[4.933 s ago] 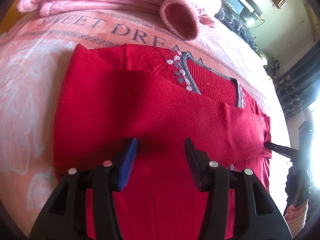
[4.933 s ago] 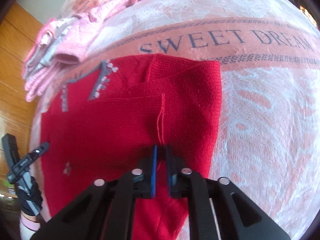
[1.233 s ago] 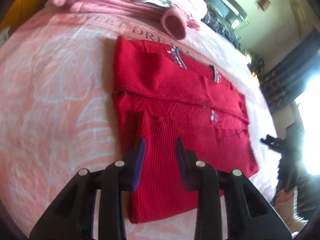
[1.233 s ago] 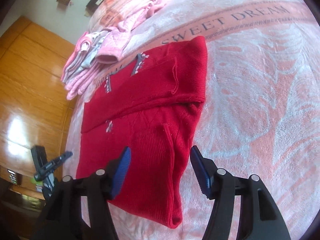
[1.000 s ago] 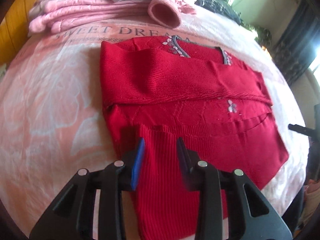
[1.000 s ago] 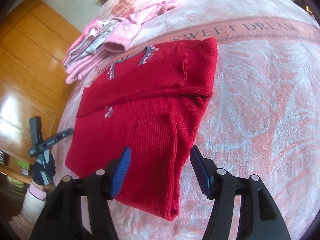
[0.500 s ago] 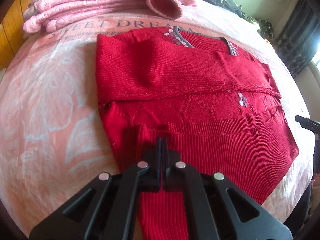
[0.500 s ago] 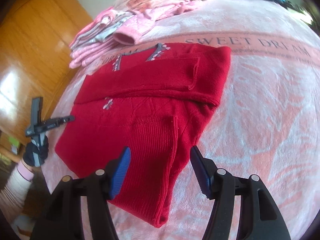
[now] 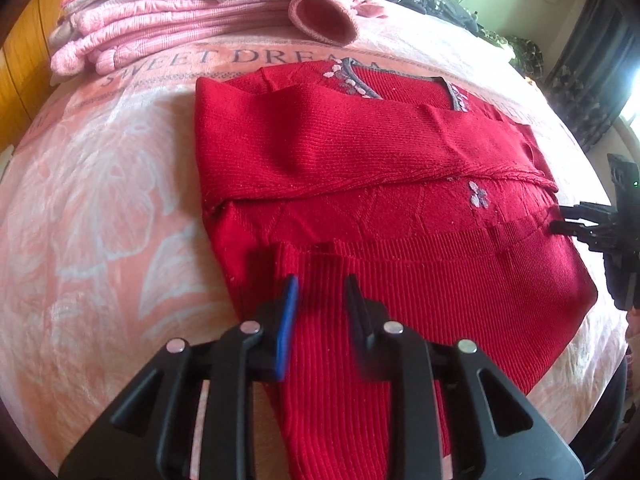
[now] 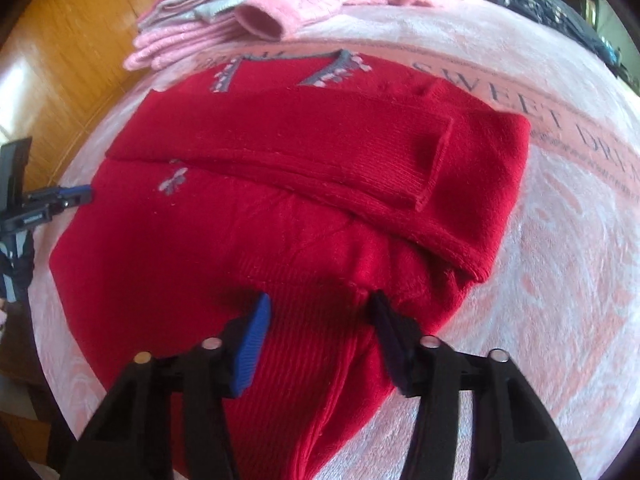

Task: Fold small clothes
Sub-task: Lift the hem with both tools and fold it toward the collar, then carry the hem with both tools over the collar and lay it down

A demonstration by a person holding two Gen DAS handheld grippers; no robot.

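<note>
On the bed [image 9: 100, 184] our red sweater [image 9: 360, 184] lies flat with its sleeves folded across, and both grippers hang over its ribbed hem with fingers spread, the left gripper [image 9: 320, 300] narrowly, the right gripper [image 10: 320, 320] wider. Only the right view shows the wooden wall [image 10: 72, 40]; the left shows dark curtains [image 9: 588, 68].

A pink blanket [image 9: 100, 184] lettered "SWEET DREAM" covers the bed beside wooden panelling [image 10: 80, 40].

A bedroom: pink "SWEET DREAM" blanket [image 9: 100, 152] (wood-panelled wall [image 10: 72, 40] beside).
</note>
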